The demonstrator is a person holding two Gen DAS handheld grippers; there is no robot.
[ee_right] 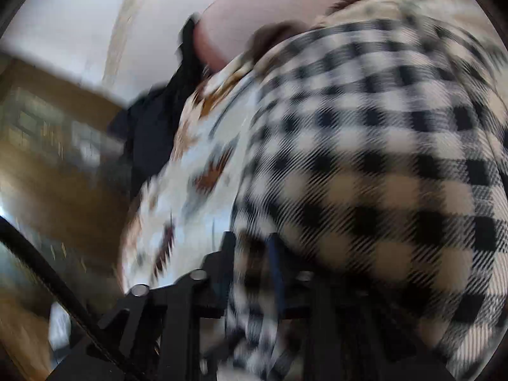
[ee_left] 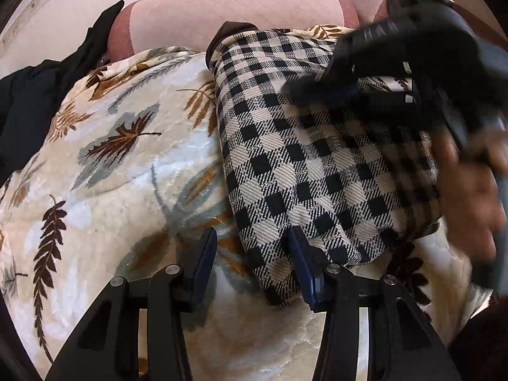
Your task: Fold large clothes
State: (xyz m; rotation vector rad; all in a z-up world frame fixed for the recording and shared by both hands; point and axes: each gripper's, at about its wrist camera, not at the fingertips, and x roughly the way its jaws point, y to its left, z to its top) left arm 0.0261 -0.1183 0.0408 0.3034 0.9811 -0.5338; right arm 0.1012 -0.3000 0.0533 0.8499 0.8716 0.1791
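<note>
A black-and-cream checked garment [ee_left: 317, 165] lies folded on a leaf-patterned blanket [ee_left: 127, 174]. My left gripper [ee_left: 252, 254] is open at the garment's near corner. Its right finger [ee_left: 301, 263] touches the cloth edge, while its left finger [ee_left: 204, 260] stands apart over bare blanket. In the left wrist view my right gripper [ee_left: 317, 92] is a blurred black shape over the garment's far right part, with the person's hand [ee_left: 470, 197] behind it. The right wrist view is blurred; there the right gripper [ee_right: 252, 250] is shut on a fold of the checked garment [ee_right: 365, 158].
A black garment [ee_left: 41, 95] is heaped at the blanket's left edge. A pink cushion [ee_left: 238, 9] rises behind the blanket, with a white wall above. In the right wrist view a brown floor [ee_right: 47, 165] shows beyond the blanket's left edge.
</note>
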